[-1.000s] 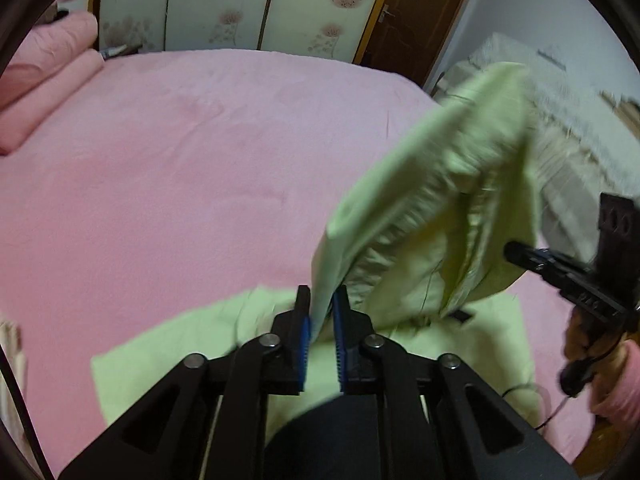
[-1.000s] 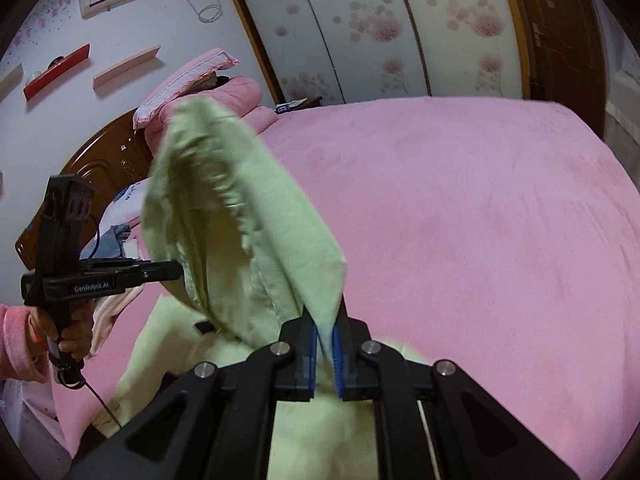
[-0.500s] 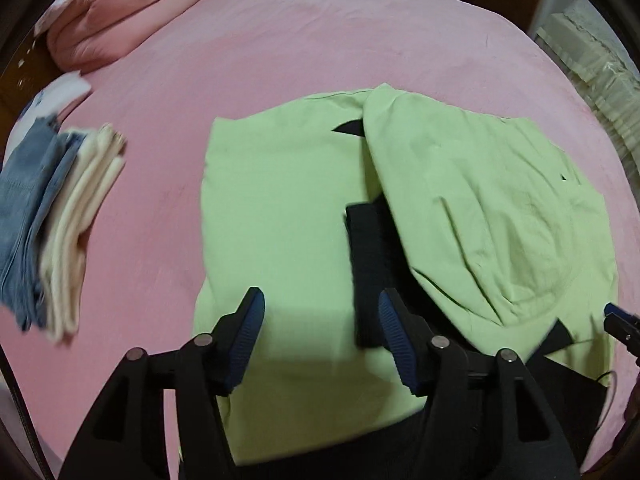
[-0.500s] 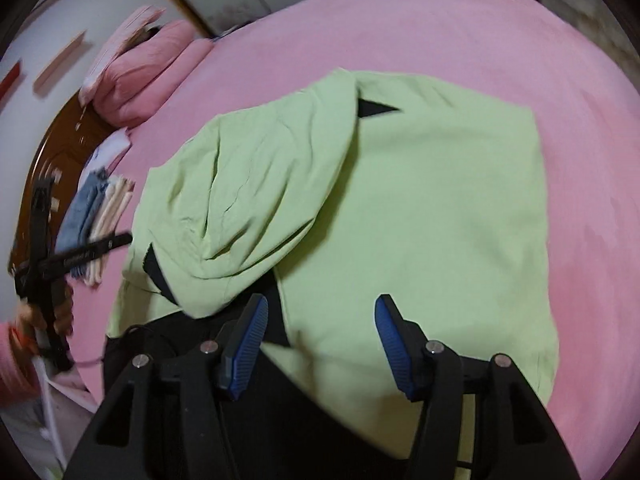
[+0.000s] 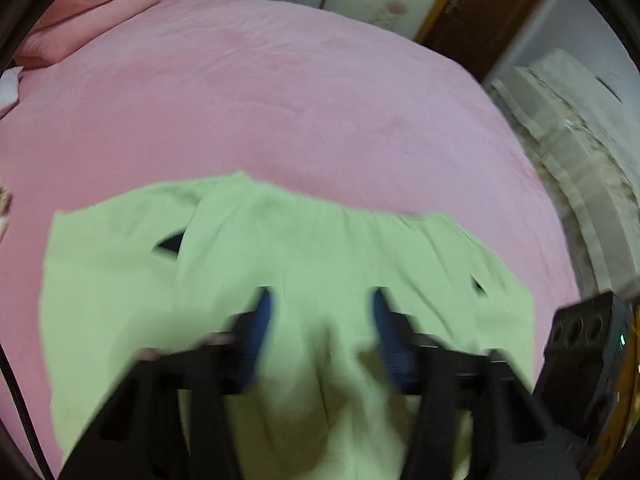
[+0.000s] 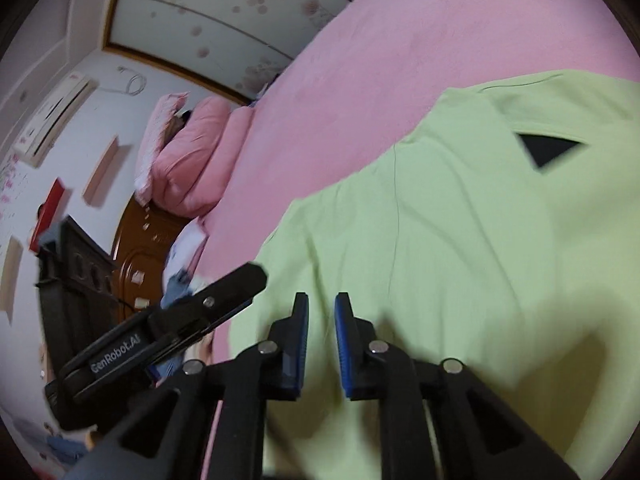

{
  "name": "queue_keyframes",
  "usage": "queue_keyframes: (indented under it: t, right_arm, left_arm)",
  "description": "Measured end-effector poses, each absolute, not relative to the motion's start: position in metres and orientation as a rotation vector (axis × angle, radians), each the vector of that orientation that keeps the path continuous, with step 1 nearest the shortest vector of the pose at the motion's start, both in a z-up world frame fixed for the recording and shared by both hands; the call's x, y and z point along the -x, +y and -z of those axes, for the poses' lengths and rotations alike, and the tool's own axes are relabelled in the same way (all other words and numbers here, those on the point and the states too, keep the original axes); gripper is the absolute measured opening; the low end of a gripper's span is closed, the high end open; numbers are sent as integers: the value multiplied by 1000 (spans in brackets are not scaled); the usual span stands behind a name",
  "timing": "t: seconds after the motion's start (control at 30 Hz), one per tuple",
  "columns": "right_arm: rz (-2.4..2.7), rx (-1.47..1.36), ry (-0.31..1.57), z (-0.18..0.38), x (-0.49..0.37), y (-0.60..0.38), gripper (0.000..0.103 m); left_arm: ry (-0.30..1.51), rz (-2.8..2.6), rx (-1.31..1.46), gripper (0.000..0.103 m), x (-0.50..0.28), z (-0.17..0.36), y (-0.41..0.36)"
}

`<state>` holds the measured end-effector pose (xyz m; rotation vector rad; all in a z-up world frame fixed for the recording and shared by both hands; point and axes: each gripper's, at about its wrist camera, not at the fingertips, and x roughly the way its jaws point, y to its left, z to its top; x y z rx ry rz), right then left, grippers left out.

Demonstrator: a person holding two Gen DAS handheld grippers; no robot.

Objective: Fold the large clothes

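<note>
A light green garment point(image 5: 320, 240) lies spread on the pink bed point(image 5: 260, 100), with small black triangles point(image 5: 170, 244) showing at its folds. My left gripper point(image 5: 320, 304) is blurred and hovers low over the near part of the garment. Its jaws stand apart and are closing, with a rise of green cloth between them that the pads do not press. In the right wrist view the garment point(image 6: 460, 240) fills the right side. My right gripper point(image 6: 322, 300) is just above its near edge, jaws closing to a narrow gap. The left gripper point(image 6: 248, 280) reaches in beside it.
Pink pillows point(image 6: 192, 156) and a wooden headboard point(image 6: 136, 248) are at the bed's head, with a stack of folded clothes point(image 6: 180, 280) near them. A brown door point(image 5: 480, 12) and cream lace-covered furniture point(image 5: 568, 128) stand past the bed's far right edge.
A second ago both grippers held a raised fold of green cloth. They let it drop flat with jaws wide, then sank toward the garment, and both pairs of jaws have narrowed.
</note>
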<state>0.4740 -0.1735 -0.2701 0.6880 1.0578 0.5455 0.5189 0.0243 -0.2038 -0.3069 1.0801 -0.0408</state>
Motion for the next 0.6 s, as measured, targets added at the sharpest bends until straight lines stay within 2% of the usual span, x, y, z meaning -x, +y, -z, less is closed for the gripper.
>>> queue_keyframes:
  t: [0.03,0.2,0.23,0.27,0.33,0.4,0.5,0.6]
  right_arm:
    - [-534,-674,1062,276,-488,-167,13]
    - [-458,-601,1037,293,-541,-161,12]
    - [-447,-602,1040,297,-548,-167,3]
    - [-444,-603,1042,303,-557,-177,0]
    - [-417,-595,1024,307,-564,-197,0]
    - [-282,-596,929,304,-566,-242,0]
    - [-39,-549,917,305,-563,-290,0]
    - [61,-561,903,293,-555,-315,0]
  left_arm:
    - [1092,6,304,22,-535,212,27]
    - [1114,-82,362,22,-578,247,51]
    - [1120,-76,371,20,-580,253,54]
    - [1112,-68,384,18,-581,258,59]
    - [1088,-99,377,1,-579,260,67]
    - [1052,-169,353,1,-577,256,75]
    - [1035,-535,201,3,-576,253,100]
    - [1034,-498,443,3,-558,246,137]
